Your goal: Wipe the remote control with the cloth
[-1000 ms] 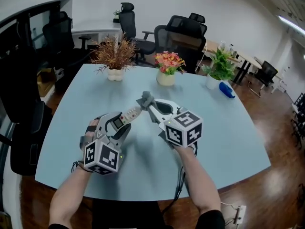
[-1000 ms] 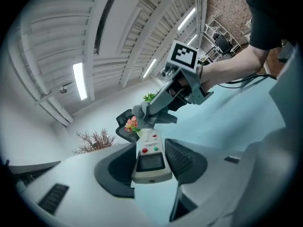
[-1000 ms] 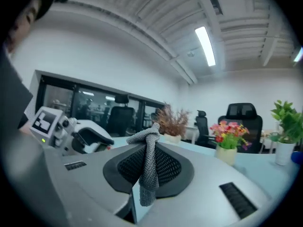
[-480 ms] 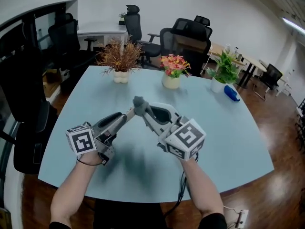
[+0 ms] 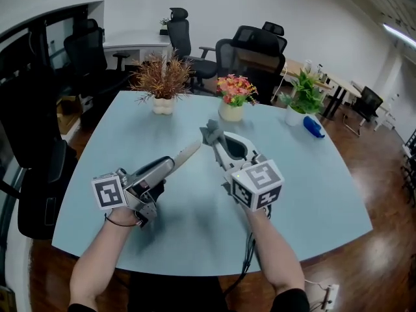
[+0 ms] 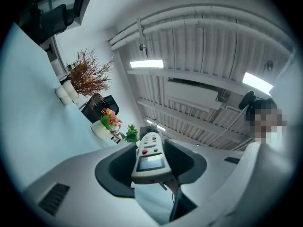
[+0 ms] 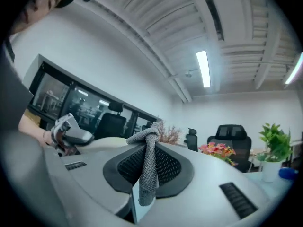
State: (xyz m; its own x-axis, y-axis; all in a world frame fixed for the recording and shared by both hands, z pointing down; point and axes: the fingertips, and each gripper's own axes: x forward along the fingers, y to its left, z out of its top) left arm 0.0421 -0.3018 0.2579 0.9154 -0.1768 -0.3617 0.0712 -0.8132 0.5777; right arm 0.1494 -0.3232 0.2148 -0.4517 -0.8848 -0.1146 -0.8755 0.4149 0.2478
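Your left hand-held gripper clamps the remote control; your right hand-held gripper pinches the cloth. Both hang above open surface, well inside its edges.

remote control left of cloth, potted plants behind, on table

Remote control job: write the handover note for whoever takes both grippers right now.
Left gripper: shut on the remote control, raised above the table.
Right gripper: shut on the grey cloth, bunched at its jaw tips.
Cloth sits near the remote's far end; contact unclear.
Done: both things picked up.
Left: probably rub the cloth along the remote; how much is wiped cannot be told.
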